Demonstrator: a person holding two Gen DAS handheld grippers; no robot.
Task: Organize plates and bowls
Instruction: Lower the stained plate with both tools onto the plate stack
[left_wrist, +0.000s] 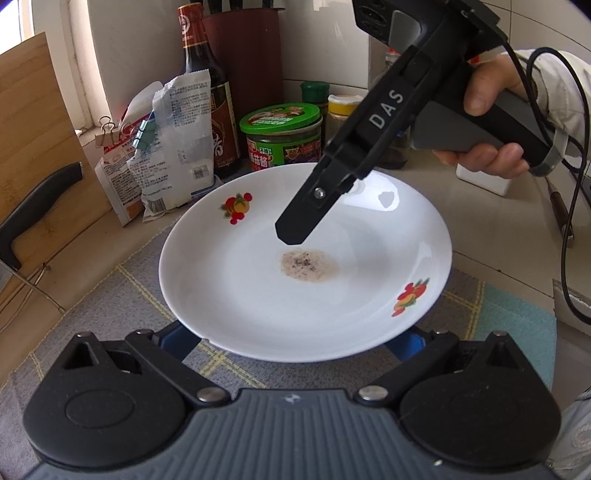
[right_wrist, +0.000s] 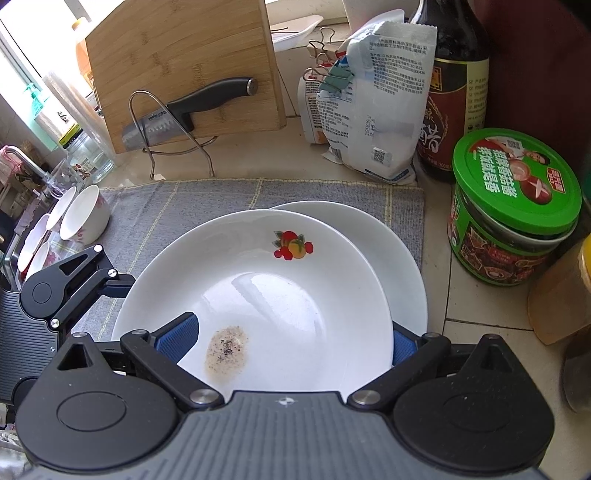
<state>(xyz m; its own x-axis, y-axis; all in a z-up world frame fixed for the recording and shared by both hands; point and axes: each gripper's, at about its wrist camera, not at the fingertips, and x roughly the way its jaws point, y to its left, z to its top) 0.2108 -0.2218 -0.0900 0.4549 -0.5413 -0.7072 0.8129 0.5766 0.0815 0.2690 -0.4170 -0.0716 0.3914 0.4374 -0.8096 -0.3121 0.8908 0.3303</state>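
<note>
My right gripper (right_wrist: 291, 341) is spread wide around the fruit-print plate (right_wrist: 258, 295), blue pads either side of its rim. That plate sits stacked on a plain white plate (right_wrist: 399, 266) on the grey mat (right_wrist: 221, 195). My left gripper (left_wrist: 291, 341) is also wide, fingers under the near rim. Bowls (right_wrist: 79, 218) off left.

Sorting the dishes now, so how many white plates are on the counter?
2. A white fruit-patterned plate with a brown stain sits on top; a plain white plate lies beneath, peeking out right. More could hide underneath.
</note>
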